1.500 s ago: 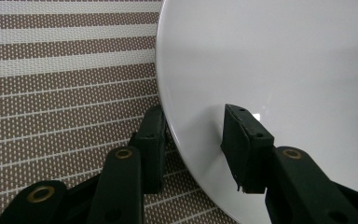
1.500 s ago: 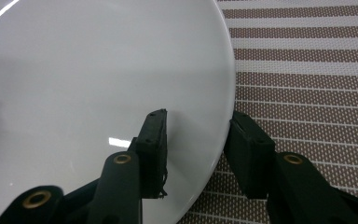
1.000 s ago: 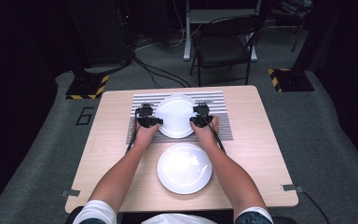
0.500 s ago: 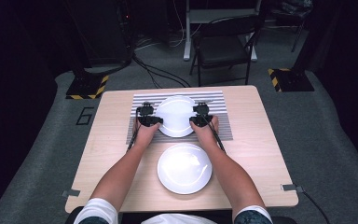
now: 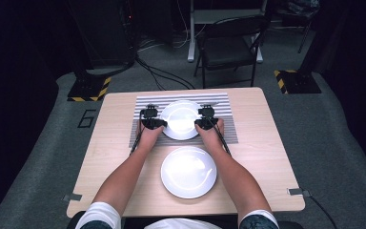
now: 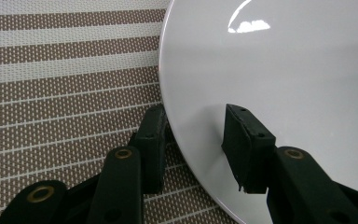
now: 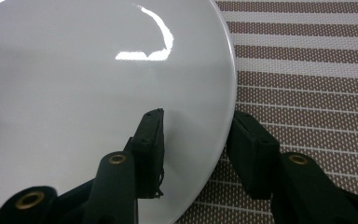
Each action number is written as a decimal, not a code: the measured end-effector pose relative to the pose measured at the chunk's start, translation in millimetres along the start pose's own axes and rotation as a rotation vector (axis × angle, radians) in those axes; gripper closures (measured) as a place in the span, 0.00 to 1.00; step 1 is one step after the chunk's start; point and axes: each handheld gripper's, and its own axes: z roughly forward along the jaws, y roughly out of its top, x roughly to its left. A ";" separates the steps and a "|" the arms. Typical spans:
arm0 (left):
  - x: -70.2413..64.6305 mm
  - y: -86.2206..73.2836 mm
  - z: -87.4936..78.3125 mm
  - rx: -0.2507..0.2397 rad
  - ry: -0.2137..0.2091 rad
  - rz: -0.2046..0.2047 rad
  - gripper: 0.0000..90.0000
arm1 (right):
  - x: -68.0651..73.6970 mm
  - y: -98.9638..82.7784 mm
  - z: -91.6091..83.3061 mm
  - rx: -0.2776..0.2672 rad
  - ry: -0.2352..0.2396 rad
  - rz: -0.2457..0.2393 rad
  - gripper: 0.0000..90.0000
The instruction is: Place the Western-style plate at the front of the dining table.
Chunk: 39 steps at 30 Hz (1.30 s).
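A: How are the fingers (image 6: 151,140) of the left gripper (image 6: 198,144) set?

B: They are spread, with the rim of the far plate (image 6: 279,70) lying between them. One finger is seen over the white face of the plate, the other outside the rim, over the striped placemat (image 6: 65,84). A gap is visible between each pad and the rim, so no pinch can be claimed.

A: And the right gripper (image 7: 200,149)?

B: The same is seen, mirrored. Its fingers (image 7: 151,140) are held apart astride the opposite rim, one over the plate's surface, one over the mat. Whether the pads touch the plate cannot be told.

A: Where is that plate placed?

B: From the high view, the far plate (image 5: 181,119) is found on the striped placemat (image 5: 224,129) toward the far side of the table (image 5: 267,157), flanked by the left gripper (image 5: 158,123) and the right gripper (image 5: 203,123). Whether it rests flat or is raised slightly cannot be judged.

A: What else is laid out?

B: A second white plate, the near plate (image 5: 188,171), is set on the bare wood just in front of the mat, between the person's forearms. Beyond the table, a folding chair (image 5: 228,47) is seen on the grey floor, and yellow-and-black striped stand bases are seen to either side.
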 end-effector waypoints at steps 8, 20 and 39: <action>0.0 -0.1 0.8 0.004 -0.003 -0.002 0.66 | -2.2 -0.7 2.5 0.016 0.005 0.002 0.62; -5.2 1.7 -2.7 -0.023 0.036 0.047 0.66 | -0.9 -3.0 1.3 0.014 -0.026 -0.049 0.62; -0.7 1.2 -15.3 -0.053 0.029 0.066 0.63 | -13.0 -4.8 -13.2 -0.013 0.007 -0.037 0.59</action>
